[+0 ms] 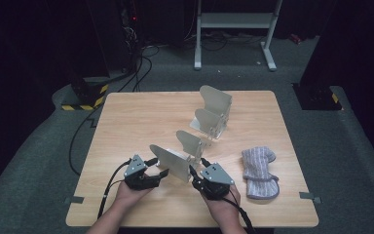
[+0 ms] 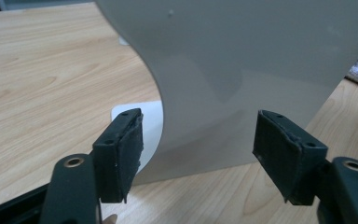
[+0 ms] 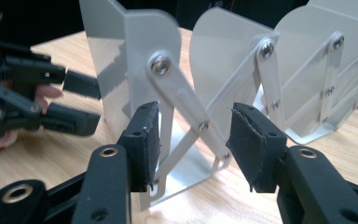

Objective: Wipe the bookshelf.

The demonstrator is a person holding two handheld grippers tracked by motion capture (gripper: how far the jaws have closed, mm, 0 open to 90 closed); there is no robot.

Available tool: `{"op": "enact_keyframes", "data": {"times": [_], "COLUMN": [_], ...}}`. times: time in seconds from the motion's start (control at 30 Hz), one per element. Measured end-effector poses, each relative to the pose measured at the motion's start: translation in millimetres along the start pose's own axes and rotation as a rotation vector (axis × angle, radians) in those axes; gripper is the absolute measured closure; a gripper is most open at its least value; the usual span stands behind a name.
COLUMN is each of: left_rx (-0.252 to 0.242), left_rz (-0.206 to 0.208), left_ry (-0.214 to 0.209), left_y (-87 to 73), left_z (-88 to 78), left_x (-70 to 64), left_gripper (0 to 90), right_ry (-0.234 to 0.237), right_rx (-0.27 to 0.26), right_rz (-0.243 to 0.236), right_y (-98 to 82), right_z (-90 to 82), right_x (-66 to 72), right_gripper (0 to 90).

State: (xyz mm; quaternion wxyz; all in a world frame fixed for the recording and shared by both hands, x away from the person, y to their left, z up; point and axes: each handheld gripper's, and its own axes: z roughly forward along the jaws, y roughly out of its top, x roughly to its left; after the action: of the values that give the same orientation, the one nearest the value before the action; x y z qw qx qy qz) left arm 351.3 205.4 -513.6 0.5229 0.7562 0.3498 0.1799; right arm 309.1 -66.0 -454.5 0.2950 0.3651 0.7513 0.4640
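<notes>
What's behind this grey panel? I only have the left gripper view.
Observer: Three more panels, joined to the near panel by crossed link arms. It's an expanding metal rack.
Operator: Where's the right gripper?
Observer: The right gripper is at the near panel's far end, jaws open, with a link arm in line between them and the pads not pressing.
Operator: Anything else on the table?
Observer: A striped knit sock lies right of the rack, apart from it.
</notes>
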Motion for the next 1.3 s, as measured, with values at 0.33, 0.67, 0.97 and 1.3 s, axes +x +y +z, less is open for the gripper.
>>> {"op": "enact_keyframes", "data": {"times": [0.33,0.67,0.97,1.3], "left_rx": [-0.010,-0.012,-0.024,-0.032], "left_rz": [0.017,0.023,0.020,0.025], "left_ry": [0.002,-0.022,-0.029,-0.006], "left_y": [3.0,0.2,-4.2,-13.8], "left_z": [1.5,-3.3,-13.4,-33.3], "left_x": [-5.5,-9.8,-10.8,-8.9], "left_gripper": [39.9,53.9,62.9,67.7], "right_ry": [-0.048,-0.073,-0.071,-0.043], "right_rx": [0.060,0.111,0.106,0.112], "right_rz": [-0.001,0.045,0.045,0.040], "right_y": [-14.4,-21.6,-20.7,-16.8], "right_z": [9.1,22.4,29.2,48.3], "right_x": [-0.8,-16.8,-15.5,-12.3], "right_gripper": [50.9,49.8,54.2,58.2]}}
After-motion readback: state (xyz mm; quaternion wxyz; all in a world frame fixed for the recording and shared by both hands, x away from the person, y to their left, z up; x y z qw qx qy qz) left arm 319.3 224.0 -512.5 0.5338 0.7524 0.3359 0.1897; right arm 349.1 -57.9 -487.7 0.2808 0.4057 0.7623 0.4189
